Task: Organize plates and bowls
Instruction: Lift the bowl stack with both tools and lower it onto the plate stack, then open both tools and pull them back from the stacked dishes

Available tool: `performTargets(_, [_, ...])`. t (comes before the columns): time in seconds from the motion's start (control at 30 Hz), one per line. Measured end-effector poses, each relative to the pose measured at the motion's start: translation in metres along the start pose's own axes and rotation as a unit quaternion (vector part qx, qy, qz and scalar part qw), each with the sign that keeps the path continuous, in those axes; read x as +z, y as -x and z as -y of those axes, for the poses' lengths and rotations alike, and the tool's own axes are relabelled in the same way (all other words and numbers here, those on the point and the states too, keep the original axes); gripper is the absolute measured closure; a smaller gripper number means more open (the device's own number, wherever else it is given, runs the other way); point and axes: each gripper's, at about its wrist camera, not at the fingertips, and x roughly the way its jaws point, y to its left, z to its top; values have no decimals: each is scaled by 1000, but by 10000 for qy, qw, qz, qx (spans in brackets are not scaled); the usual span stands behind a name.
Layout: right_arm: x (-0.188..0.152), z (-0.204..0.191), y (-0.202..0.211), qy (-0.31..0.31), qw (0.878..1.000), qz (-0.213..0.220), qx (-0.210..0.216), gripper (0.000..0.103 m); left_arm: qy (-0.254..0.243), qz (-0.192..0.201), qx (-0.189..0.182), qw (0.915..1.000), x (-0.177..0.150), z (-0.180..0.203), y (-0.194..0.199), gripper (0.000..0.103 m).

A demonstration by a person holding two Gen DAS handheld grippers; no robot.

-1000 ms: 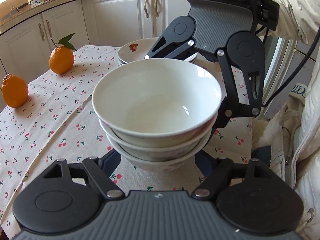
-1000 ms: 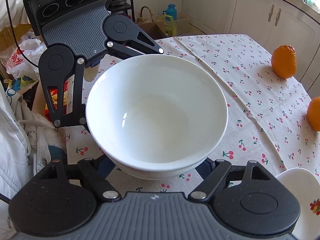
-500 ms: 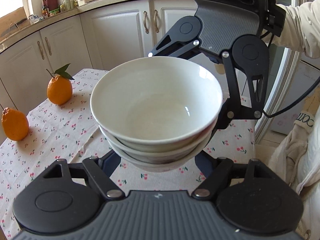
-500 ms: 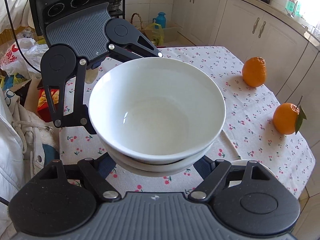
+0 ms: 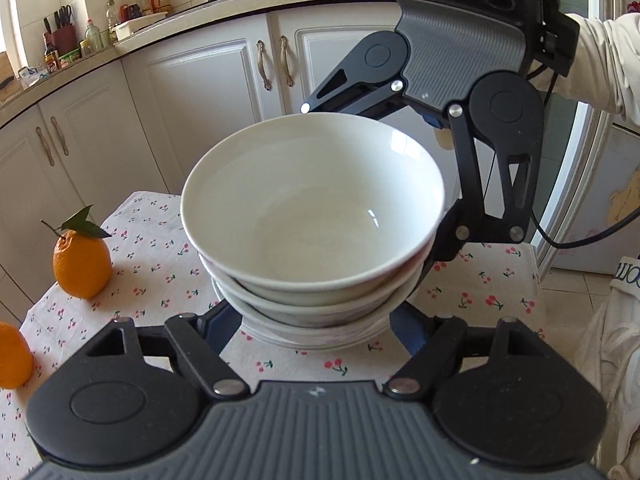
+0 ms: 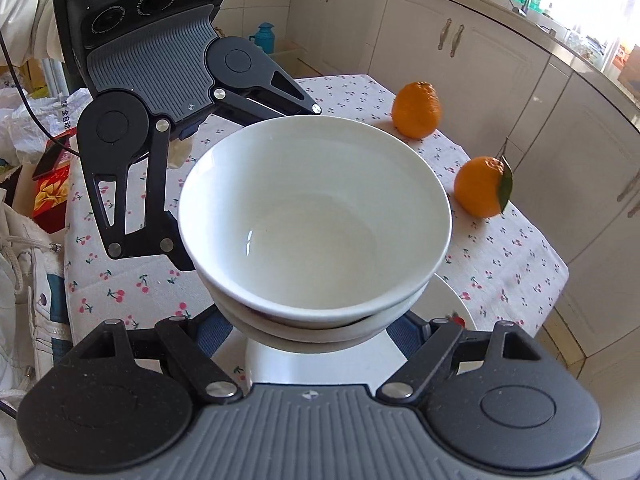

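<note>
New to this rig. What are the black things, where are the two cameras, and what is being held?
No robot arm here: a person holds a handheld gripper in each hand, with a fisheye camera on each looking along its jaws. One picture is from the left gripper, the other from the right gripper, so each also shows the other one opposite. Together they clamp a stack of white bowls from opposite sides, above a pile of plates on a cherry-print tablecloth. Two oranges sit nearby.

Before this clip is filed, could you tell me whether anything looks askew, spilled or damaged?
Nothing stands out. The stack of white bowls sits nested and level between the left gripper and right gripper, empty and without visible chips. The two oranges stand on the cherry-print tablecloth.
</note>
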Motion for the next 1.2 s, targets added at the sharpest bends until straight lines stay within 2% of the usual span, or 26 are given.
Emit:
performTargets(0.3, [-30, 27, -10, -422, 9989, -157, -104, 17, 3, -107, -207, 9997, 9, -6, -42, 23])
performTargets(0.67, [-43, 41, -18, -745, 9970, -193, -97, 17, 134, -181, -253, 9994, 9, -12, -58, 23])
performTargets(0.87, [-45, 42, -20, -816, 9964, -162, -140, 17, 30, -117, -162, 9998, 7, -10, -58, 23])
performTargets(1.0, [-45, 39, -21, -836, 9961, -171, -230, 17, -102, -66, 24, 9999, 6, -4, -56, 22])
performTargets(1.07, [-47, 39, -18, -978, 9949, -120, -203, 13, -64, 10, 167, 9998, 3, -1, -50, 11])
performTargets(1.13, [-48, 36, -13, -1112, 9935, -10, -249, 4, 47, 147, 245, 9996, 0, 2, -40, 8])
performTargets(1.2, [-48, 30, -6, -1205, 9919, 27, -408, 1, 200, 279, 402, 9986, -3, 7, -28, 7])
